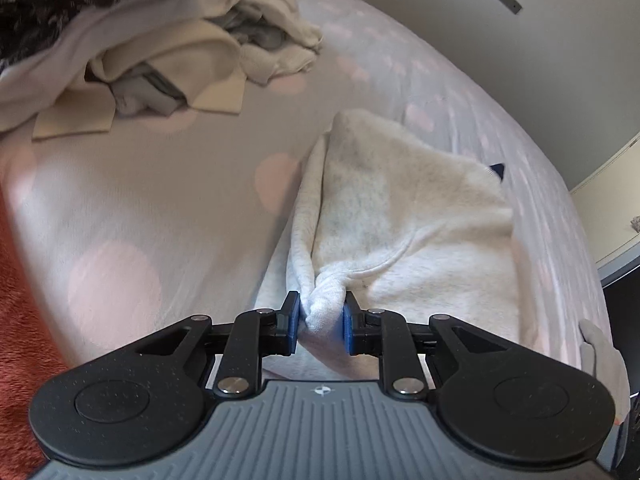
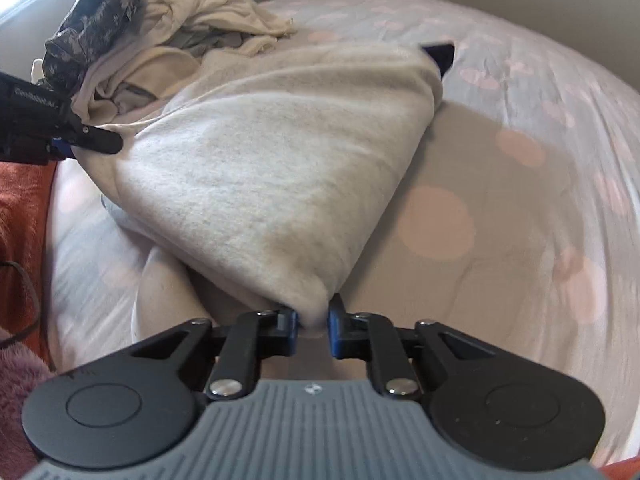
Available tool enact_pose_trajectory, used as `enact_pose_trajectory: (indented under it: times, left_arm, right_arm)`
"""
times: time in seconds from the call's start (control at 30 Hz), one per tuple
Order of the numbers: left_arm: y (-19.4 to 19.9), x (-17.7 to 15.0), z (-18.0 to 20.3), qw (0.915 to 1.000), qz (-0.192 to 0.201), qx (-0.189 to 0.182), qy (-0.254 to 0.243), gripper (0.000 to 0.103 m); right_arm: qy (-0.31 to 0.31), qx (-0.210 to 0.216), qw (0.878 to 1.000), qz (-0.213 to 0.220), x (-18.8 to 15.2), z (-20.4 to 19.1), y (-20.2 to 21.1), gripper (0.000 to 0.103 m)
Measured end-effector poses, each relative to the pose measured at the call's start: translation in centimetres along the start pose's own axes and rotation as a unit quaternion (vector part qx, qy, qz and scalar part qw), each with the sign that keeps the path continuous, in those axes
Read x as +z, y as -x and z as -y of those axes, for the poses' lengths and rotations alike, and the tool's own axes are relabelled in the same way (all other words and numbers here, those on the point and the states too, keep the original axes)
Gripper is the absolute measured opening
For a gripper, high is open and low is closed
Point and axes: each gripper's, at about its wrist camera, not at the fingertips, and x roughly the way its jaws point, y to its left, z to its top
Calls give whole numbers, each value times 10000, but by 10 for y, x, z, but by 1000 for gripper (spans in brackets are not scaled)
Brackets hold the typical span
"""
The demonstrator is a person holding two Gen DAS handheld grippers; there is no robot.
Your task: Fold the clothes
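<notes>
Right tongs (image 2: 313,322) pinch one near corner of the sweatshirt (image 2: 280,168); left tongs (image 1: 320,322) clamp a bunched corner opposite, so it hangs spread between them over the bed (image 2: 520,220), probably for laying flat. Unfolded pile (image 1: 168,48) waits far left.

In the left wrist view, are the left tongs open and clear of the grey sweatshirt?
No: the left tongs are shut on a bunched corner of the grey sweatshirt, fabric pinched between the blue pads.

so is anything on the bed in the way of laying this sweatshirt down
Nothing visible. Both tools, left and right, grip the grey sweatshirt; the dotted sheet beside it is bare, and the clothes pile sits farther back.
</notes>
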Motion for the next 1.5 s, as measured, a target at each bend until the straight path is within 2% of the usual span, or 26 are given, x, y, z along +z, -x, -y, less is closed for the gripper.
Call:
enact_pose_trajectory:
  times: [0.17,0.3,0.37,0.43,0.57,0.67,0.7,0.77,0.93,1.1,1.2,1.27,1.3,1.33,1.4,1.5]
  left_arm:
    - [-24,-6,-4,9993,-139,250,-243,20]
    - [-21,-9,-5,9991,-128,294,-266,25]
    - [-13,-8,-2,9988,-113,351,-332,31]
    - [-3,-6,-1,9985,-103,413,-337,46]
    - [16,5,3,9981,5,429,-433,49]
    - [27,23,9,9967,291,509,-569,50]
    - [28,30,9,9964,357,467,-619,54]
    - [27,44,15,9957,444,298,-757,59]
    - [1,77,36,9914,529,125,-1189,60]
    - [-45,101,41,9915,358,122,-1243,60]
    - [-68,110,35,9933,355,2,-1096,60]
    - [-77,113,31,9945,360,-119,-976,49]
    - [-82,115,29,9950,354,-160,-921,26]
    - [-84,115,29,9951,352,-164,-911,11]
    - [-81,114,29,9938,498,-151,-985,5]
    - [-76,115,26,9926,659,-62,-1017,4]
  right_arm:
    - [-165,118,9995,-223,-7,9,-7,11]
    - [-183,138,9991,-367,-12,11,-7,11]
    - [-168,24,9988,-459,-15,14,-5,2]
    - [-211,-67,9987,-452,-13,18,-1,2]
    - [-379,-108,9988,-279,-4,30,5,8]
    - [-505,-138,9985,-149,3,38,11,13]
    - [-547,-149,9983,-106,6,41,12,14]
    - [-623,-169,9979,-18,11,46,15,29]
    - [-598,-219,9977,239,35,56,15,35]
    - [-690,-281,9964,416,51,68,14,43]
    - [-772,-298,9957,427,53,73,11,48]
    - [-761,-330,9957,401,54,74,6,49]
    - [-756,-344,9958,390,54,75,4,49]
    - [-760,-350,9957,393,55,76,1,49]
    - [-795,-364,9953,425,58,79,-3,49]
    - [-834,-344,9942,589,71,83,-9,45]
